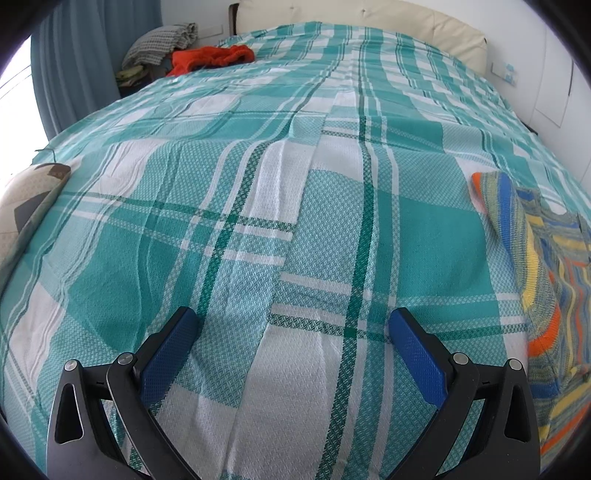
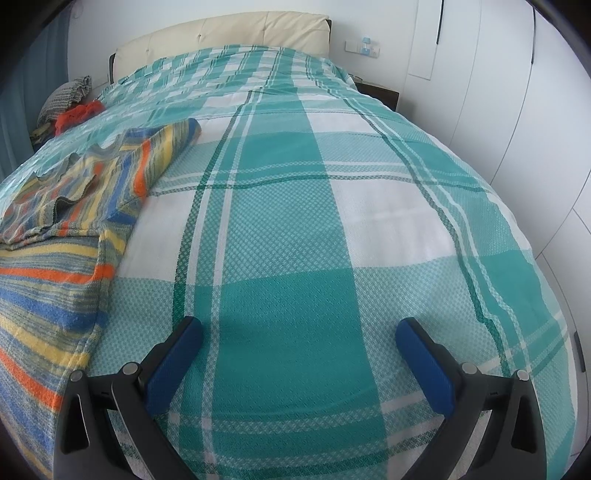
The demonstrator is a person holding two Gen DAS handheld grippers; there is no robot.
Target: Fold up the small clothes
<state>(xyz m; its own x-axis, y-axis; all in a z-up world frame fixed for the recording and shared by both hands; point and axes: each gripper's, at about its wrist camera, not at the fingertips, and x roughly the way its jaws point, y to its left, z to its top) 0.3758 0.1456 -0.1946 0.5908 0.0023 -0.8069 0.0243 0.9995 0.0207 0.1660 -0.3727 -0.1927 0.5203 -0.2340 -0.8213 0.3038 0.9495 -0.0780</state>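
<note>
Striped garment (image 2: 70,206): a knitted piece in orange, blue, yellow and grey-green stripes lies partly folded on the bed, at the left of the right wrist view and at the right edge (image 1: 546,266) of the left wrist view; one rolled end points toward the headboard.
Right gripper (image 2: 299,332): fingers (image 2: 173,365) spread wide, nothing between them, over bare bedspread just right of the garment, not touching it.
Left gripper (image 1: 291,321): fingers (image 1: 168,354) wide apart and empty, over the bedspread left of the garment.
Bedspread (image 2: 332,206): teal and white plaid, covers the bed.
Headboard (image 2: 221,33): cream, padded, at the top of the frame.
Orange cloth (image 1: 210,57): crumpled at the upper left, at the bed's far edge.
Checked cloth (image 1: 162,40): bundled just behind the orange one.
Curtain (image 1: 85,55): blue, far upper left.
</note>
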